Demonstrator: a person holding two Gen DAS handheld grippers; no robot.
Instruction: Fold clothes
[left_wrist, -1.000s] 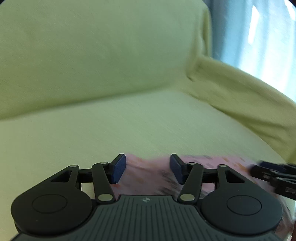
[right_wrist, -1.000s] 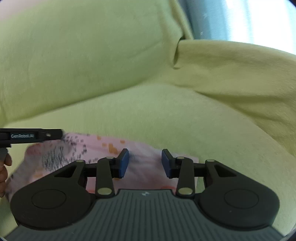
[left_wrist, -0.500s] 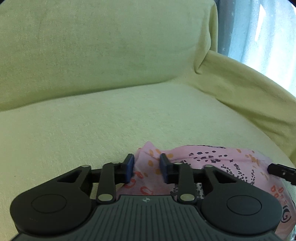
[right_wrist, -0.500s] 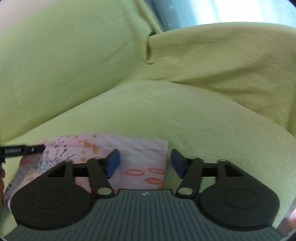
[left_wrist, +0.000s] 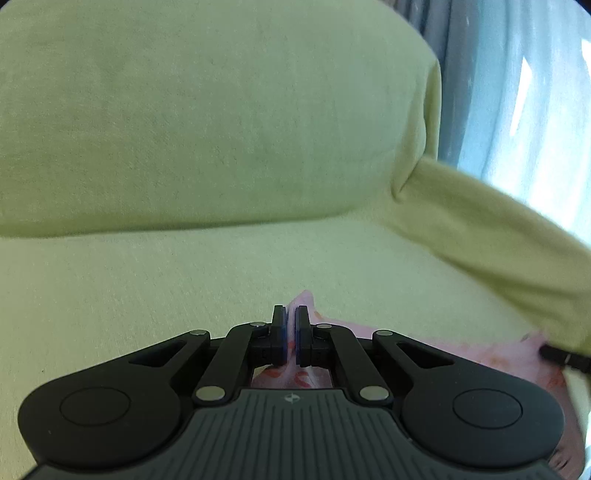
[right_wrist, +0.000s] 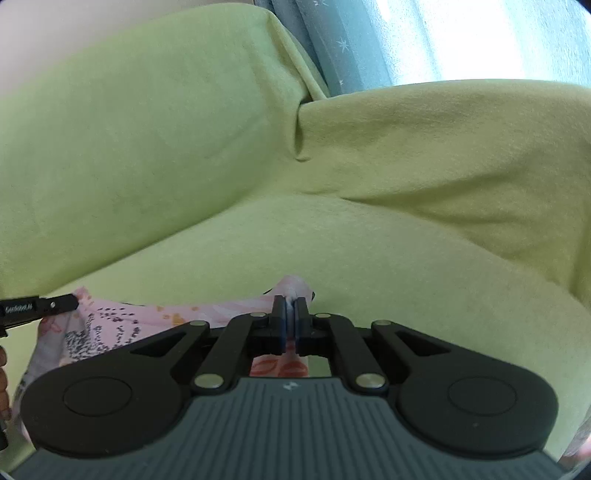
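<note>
- I have the left gripper (left_wrist: 291, 334) pressed together on one corner of the pink printed garment (right_wrist: 110, 325), with cloth peaking above the pads.
- I have the right gripper (right_wrist: 291, 325) pinching the other corner the same way.
- The garment lies on the green sofa seat (right_wrist: 369, 251), stretched between both tools.
- I judge the fabric thin, light and limp; it should sag when lifted.
- I recommend corner or hem grips, held taut.
</note>
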